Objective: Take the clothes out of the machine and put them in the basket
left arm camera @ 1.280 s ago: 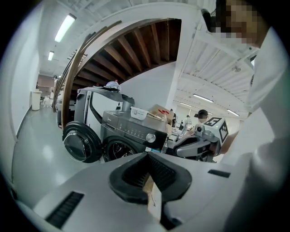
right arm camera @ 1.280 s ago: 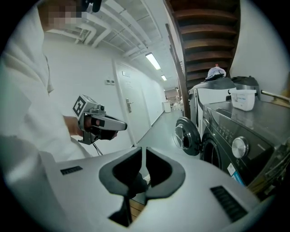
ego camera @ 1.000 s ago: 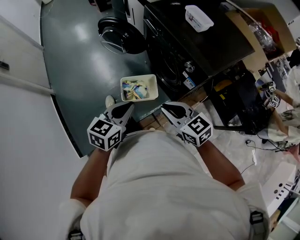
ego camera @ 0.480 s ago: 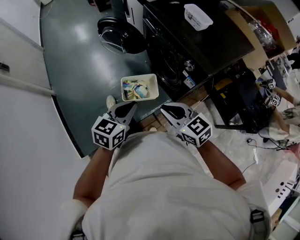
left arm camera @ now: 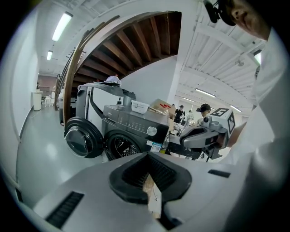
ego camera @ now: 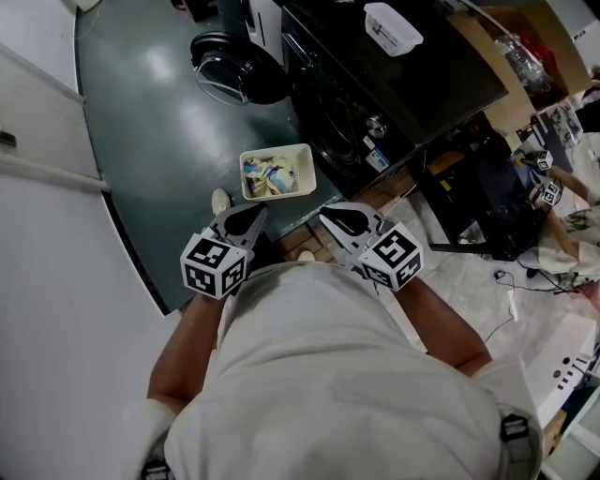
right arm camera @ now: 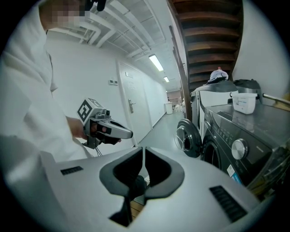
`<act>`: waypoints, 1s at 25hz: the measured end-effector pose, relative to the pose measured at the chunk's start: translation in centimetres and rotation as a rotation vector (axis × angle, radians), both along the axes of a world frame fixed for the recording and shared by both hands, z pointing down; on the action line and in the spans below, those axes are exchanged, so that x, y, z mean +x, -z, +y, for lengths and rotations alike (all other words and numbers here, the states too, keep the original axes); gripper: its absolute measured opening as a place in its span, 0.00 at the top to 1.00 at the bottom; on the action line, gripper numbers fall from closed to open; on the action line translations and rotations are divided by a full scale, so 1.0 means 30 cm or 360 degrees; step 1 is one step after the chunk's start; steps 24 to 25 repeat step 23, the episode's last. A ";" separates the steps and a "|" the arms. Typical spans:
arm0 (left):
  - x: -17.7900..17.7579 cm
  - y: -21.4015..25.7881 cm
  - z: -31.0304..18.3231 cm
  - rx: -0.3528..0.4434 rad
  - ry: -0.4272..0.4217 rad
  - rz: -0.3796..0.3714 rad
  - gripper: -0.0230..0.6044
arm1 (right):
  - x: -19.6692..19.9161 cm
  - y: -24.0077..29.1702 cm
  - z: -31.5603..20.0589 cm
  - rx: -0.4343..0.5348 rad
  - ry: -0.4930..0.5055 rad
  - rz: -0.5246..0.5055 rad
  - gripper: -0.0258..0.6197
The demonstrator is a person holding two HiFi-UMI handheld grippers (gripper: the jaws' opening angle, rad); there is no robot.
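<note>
The inside of the washing machine (ego camera: 349,117) was hard to judge. The head view showed only its dark top and front. In the left gripper view the drum (left arm camera: 120,146) was a dark opening with a little perforated metal, so I could not tell if something remained in it. Its round door (ego camera: 230,77) stood wide open beside the machine. The person's white shirt (ego camera: 328,375) hid the floor under both tools, and neither gripper view showed the basket.

The white basket (ego camera: 277,149) stood on the grey floor (ego camera: 169,122) just in front of the machine, near the open door. The clothes (ego camera: 267,178) lay inside it as a mixed heap of pale, yellow and blue pieces, too small to separate. A clear plastic box (ego camera: 392,28) sat on top of the machine, and its content could not be made out. A cardboard box (ego camera: 534,33) was cut off at the top right edge.

The left gripper (ego camera: 255,214) was fully closed, with nothing between its jaws. The right gripper (ego camera: 328,217) also had its jaws together, with only a thin slit between them, and it held nothing. Both were close to the chest, not touching the basket.
</note>
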State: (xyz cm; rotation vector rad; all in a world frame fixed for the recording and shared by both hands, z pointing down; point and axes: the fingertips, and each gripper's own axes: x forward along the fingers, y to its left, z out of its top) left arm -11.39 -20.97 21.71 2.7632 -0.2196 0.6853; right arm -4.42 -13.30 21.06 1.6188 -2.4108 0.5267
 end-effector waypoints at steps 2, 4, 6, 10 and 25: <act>0.000 -0.008 0.004 -0.0007 0.0002 -0.0003 0.97 | 0.005 -0.005 0.007 -0.0003 -0.0008 0.0002 0.92; 0.003 -0.008 0.004 -0.0007 -0.0002 -0.0004 0.97 | 0.011 -0.005 0.009 -0.0001 -0.0020 0.0003 0.92; 0.005 -0.010 0.001 -0.0007 -0.0002 -0.0005 0.97 | 0.012 -0.007 0.010 -0.0001 -0.0025 0.0003 0.92; 0.008 -0.013 -0.008 -0.0005 0.0005 -0.0002 0.97 | 0.010 -0.009 0.009 -0.0003 -0.0025 0.0004 0.92; 0.009 -0.045 -0.053 -0.0020 0.0043 -0.0019 0.97 | 0.043 -0.031 -0.013 0.0000 -0.0061 0.0003 0.92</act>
